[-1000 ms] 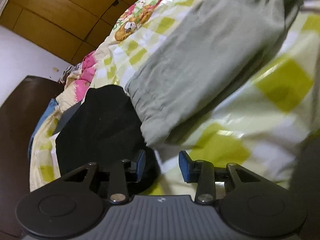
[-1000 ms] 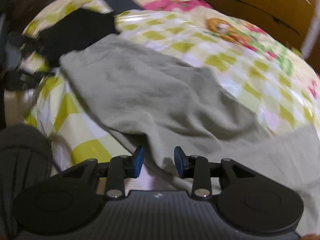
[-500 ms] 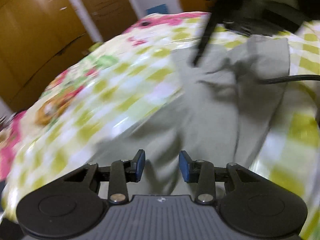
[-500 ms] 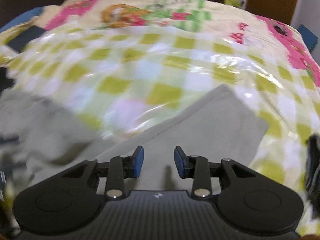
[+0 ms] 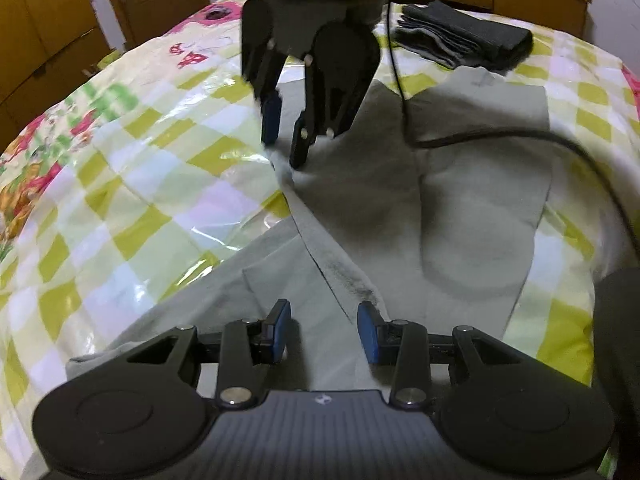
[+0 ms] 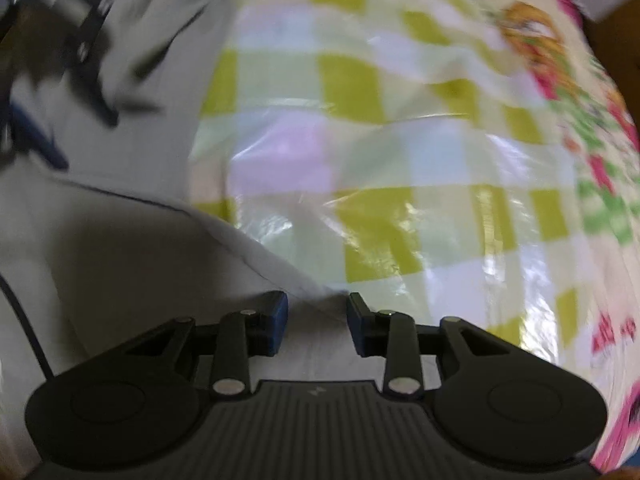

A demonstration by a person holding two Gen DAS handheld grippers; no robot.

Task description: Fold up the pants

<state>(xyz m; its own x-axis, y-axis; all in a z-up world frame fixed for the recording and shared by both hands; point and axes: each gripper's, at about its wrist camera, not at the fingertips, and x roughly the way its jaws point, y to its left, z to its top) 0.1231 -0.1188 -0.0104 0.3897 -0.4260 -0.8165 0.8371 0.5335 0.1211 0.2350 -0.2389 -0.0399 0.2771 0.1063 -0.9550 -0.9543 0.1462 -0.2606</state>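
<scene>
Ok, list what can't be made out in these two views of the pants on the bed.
- Pants, left wrist view: the near end is hidden under the left gripper.
- Right gripper, left wrist view: top cut off by the frame edge; whether its closing fingers pinch cloth is unclear.
- Right wrist view: motion blur smears the bedspread.
- Folded dark clothes: type untellable.

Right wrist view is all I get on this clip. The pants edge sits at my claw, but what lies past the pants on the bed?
Observer: A folded dark grey cloth stack lies on the yellow checked bedcover, beyond the light grey pants.
Operator: The left claw is a blur here. Is it holding anything?
Observer: No. The left claw stands open over the pants.
Operator: How does my claw look from outside?
Observer: The right claw points down at the pants' edge, its jaws closing with fabric between them.
</scene>
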